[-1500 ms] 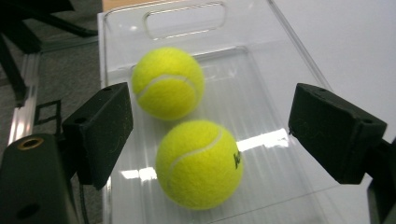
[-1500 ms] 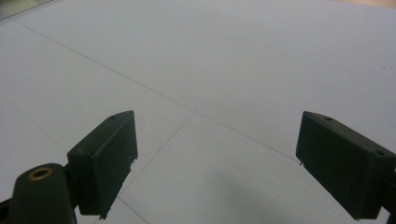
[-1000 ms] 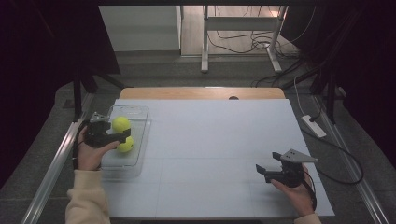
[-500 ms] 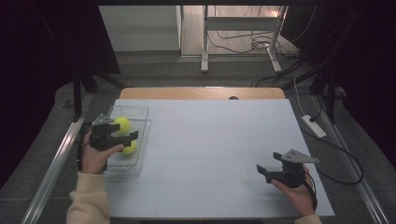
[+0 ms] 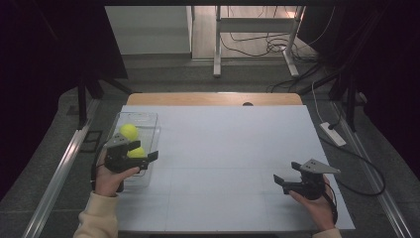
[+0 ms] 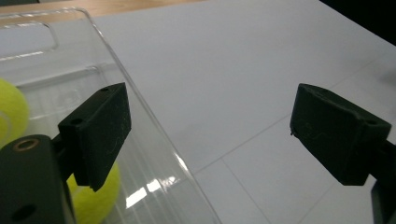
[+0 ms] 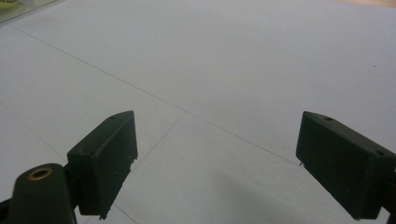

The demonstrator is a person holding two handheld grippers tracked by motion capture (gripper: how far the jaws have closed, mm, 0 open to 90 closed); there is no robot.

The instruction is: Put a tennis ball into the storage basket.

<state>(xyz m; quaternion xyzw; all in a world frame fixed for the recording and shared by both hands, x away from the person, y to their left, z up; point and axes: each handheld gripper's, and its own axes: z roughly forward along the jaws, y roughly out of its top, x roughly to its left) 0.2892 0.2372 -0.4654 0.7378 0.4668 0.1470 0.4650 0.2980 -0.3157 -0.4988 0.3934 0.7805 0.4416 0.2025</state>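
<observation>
Two yellow balls [image 5: 130,132] lie in the clear tray [image 5: 148,119] at the table's left edge. Left gripper [image 5: 148,158], jaws just widening, seemingly straddles the tray wall, grasping nothing; right gripper [image 5: 281,182] gapes empty.

- The left gripper [image 5: 143,157] is being held in the left hand [image 5: 110,176], and its jaws are pointing away from the hand, toward the right of the high view.
- Its jaws are standing apart with nothing between them; they have just been opening a little wider.
- The right gripper [image 5: 282,181] is resting in the right hand [image 5: 312,203], its jaws pointing toward the left gripper.
- Its jaws are standing wide apart and are gripping nothing.
- A light sleeve [image 5: 96,218] is covering the left forearm behind its gripper.
</observation>
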